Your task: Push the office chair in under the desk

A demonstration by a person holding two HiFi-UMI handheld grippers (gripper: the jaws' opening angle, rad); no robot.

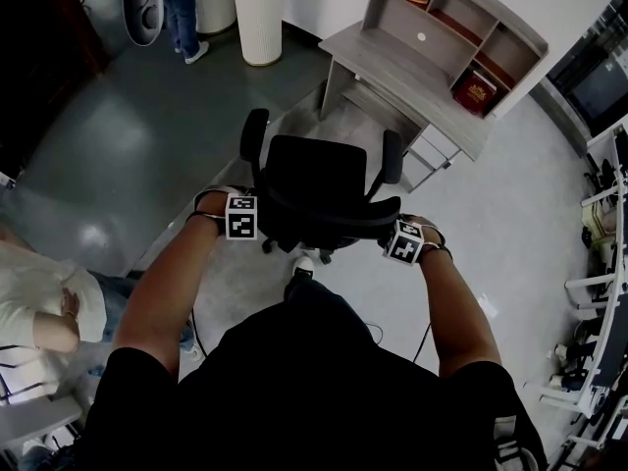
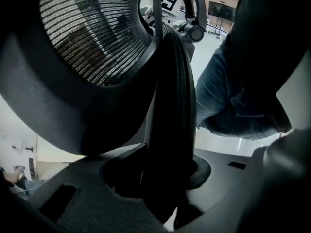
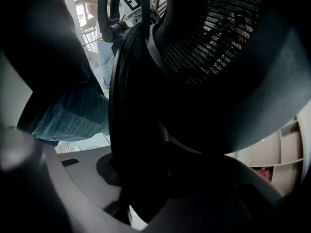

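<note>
Pushing step, by the look of it: steering the office chair (image 1: 324,189) toward the desk (image 1: 392,67), not yet tucking it in. Sitting out on the open floor (image 1: 147,135), well apart from the desk's front edge, seat turned toward the desk and backrest toward the person holding it. Looking black all over: mesh backrest (image 2: 92,38) in a curved frame, padded armrests (image 1: 253,130) on both sides, wheeled base mostly hiding below the seat.

Clamping the backrest's top rim near its left end with the left hand-held gripper (image 1: 245,219), jaws partway closed and the rim filling the gap between them. Doing the same near the right end with the right hand-held gripper (image 1: 402,241). Pointing steeply down, both.

Probably calling next for an even forward shove from both sides, swinging the chair a little to line up with the opening below the desk's front edge. Watching the armrests against the desk's underside; clearance impossible to judge from here.

Carrying open shelves (image 1: 461,27) along the desk's back edge.
</note>
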